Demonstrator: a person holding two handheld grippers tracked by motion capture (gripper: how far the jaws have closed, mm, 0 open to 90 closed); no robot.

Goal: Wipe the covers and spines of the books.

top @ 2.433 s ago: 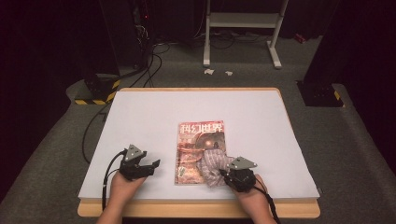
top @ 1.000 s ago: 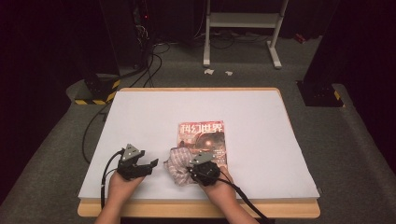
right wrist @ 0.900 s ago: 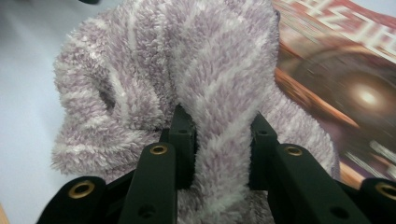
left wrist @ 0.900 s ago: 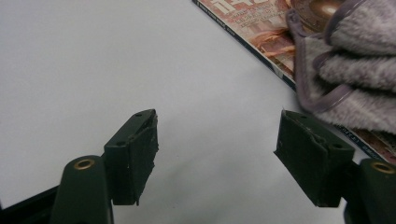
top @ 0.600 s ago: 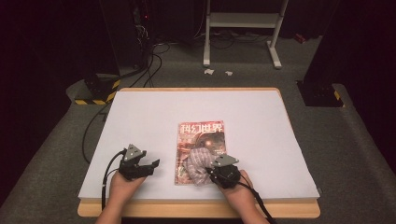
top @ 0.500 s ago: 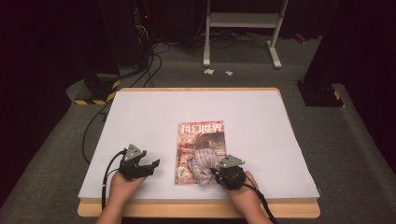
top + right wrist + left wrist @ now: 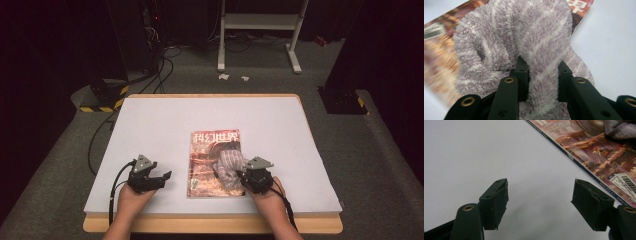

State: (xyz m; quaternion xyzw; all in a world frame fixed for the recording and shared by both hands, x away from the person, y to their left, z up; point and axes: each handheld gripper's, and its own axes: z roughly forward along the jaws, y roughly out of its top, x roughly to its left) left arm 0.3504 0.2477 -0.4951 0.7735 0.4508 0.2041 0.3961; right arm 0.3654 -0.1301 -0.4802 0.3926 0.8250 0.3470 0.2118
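The right gripper (image 7: pixel 540 82) is clamping a fold of the cloth (image 7: pixel 524 42) between jaws that are standing fairly narrow, with the fleece bulging out on both sides of the pads. In the high view the cloth (image 7: pixel 229 164) is lying on the lower right part of the magazine (image 7: pixel 212 150), which is resting flat on the white table (image 7: pixel 150 120), and the right gripper (image 7: pixel 248 177) is sitting at the magazine's lower right corner. The left gripper (image 7: pixel 539 205) is hovering just left of the magazine with its jaws wide apart and nothing between them; in the high view it (image 7: pixel 159 180) is resting near the table's front edge. Several faults are possible from here. The magazine is lying loose, so drag from the cloth is likely to slide or rotate it, since the left gripper is not pinning it. The grip is taking one fold only; a hard stroke may be pulling that fold free. Pressing low is risking jaw contact with the glossy cover, causing scuffs or a creased corner. A stroke running off the right edge may be catching and lifting the cover.
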